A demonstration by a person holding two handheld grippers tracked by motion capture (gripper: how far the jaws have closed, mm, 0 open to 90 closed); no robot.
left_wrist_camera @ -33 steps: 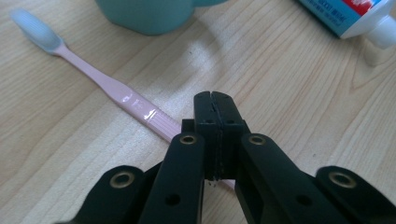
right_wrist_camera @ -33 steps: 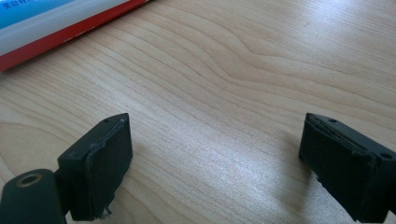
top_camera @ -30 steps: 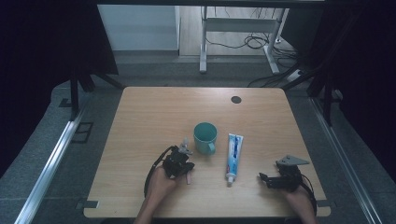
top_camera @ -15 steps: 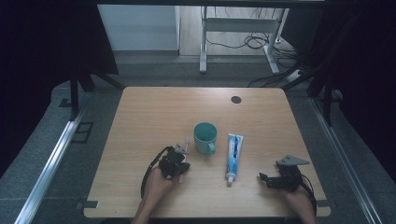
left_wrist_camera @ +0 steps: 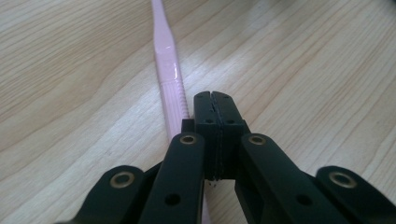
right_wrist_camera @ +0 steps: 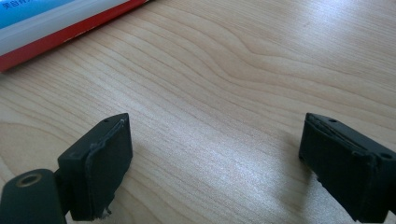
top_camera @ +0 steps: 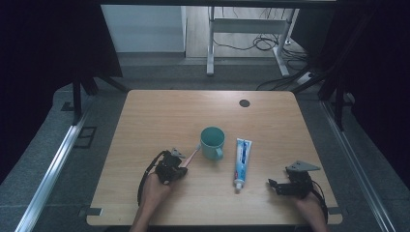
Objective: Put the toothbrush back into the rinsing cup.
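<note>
The pink toothbrush (top_camera: 191,157) lies flat on the worktop (top_camera: 159,116), its long axis slanting from near-left to far-right, with the far end just beside the teal mug (top_camera: 212,141). The left hand-held gripper (top_camera: 180,163) sits at its near end, jaws clenched together with the handle (left_wrist_camera: 169,88) passing alongside them, not between. Since a second ago this hand-held gripper has drawn a little nearer and leftward; the right hand-held gripper (top_camera: 271,185) has kept still, jaws released wide over bare wood. The toothpaste tube (top_camera: 241,161) lies right of the mug. Open worktop stretches far and left.
</note>
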